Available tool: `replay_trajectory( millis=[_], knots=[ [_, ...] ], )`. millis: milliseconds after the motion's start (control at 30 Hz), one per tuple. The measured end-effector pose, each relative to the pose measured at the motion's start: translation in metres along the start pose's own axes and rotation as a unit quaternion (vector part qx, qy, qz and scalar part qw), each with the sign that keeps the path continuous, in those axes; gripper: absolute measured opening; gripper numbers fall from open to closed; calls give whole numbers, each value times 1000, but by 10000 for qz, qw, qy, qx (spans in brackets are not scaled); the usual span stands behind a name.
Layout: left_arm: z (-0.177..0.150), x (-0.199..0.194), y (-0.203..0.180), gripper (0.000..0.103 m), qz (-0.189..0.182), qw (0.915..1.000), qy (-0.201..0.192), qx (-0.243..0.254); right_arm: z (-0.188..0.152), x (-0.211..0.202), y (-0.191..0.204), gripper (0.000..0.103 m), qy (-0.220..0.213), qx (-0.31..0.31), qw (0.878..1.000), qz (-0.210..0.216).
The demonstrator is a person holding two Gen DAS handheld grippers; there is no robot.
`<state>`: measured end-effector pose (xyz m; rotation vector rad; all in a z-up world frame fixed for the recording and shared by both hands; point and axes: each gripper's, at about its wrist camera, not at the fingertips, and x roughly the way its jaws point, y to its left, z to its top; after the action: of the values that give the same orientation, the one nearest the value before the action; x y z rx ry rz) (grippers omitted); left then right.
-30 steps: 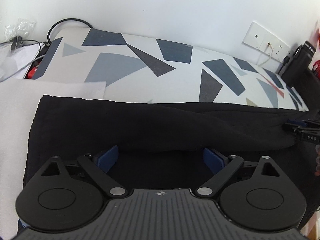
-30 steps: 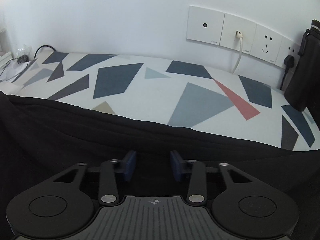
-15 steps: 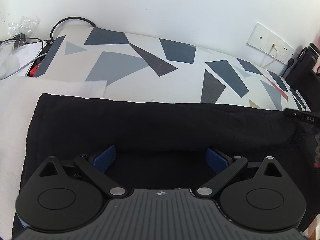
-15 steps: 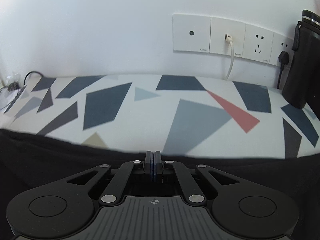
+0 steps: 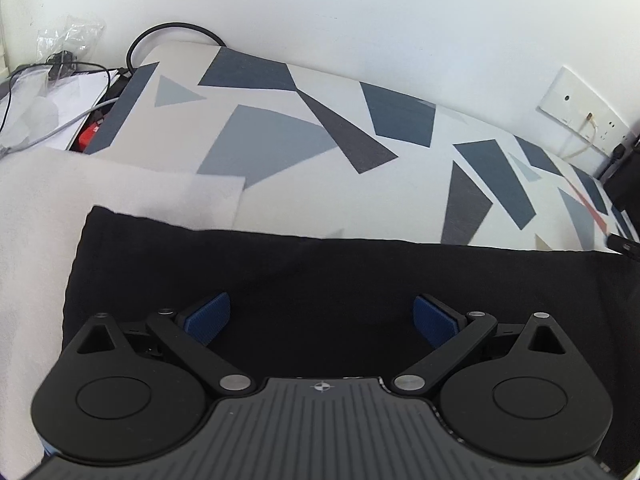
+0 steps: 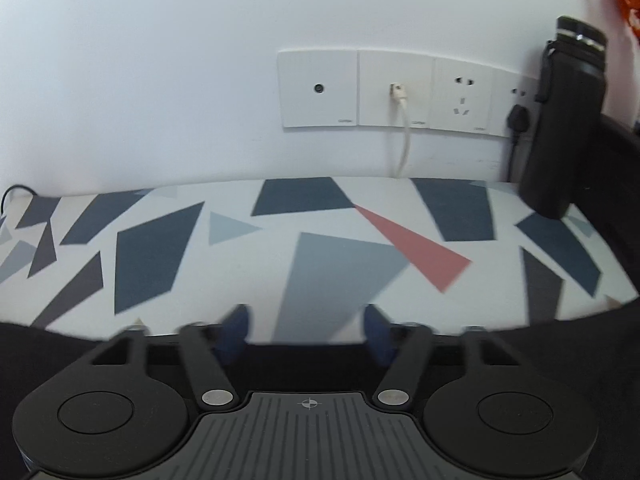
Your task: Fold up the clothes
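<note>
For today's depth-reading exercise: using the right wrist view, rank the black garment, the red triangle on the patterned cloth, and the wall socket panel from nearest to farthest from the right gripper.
1. black garment, directly under the right gripper
2. red triangle, ahead, slightly right
3. wall socket panel, on the wall behind

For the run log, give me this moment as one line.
left gripper: open over black garment | right gripper: opening, nothing between pads
</note>
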<state>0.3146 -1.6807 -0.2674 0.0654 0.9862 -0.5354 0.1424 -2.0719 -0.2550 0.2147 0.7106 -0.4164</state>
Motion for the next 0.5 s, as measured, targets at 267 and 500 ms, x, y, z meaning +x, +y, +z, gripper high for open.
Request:
replay_trajectory(
  millis=[267, 500],
  knots=[
    [3, 12, -15, 103, 470, 9985, -39, 288, -37, -31, -38, 102, 322, 27, 9983, -475],
    [2, 14, -18, 103, 570, 9979, -54, 301, -51, -6, -56, 102, 522, 271, 9956, -723]
  ],
)
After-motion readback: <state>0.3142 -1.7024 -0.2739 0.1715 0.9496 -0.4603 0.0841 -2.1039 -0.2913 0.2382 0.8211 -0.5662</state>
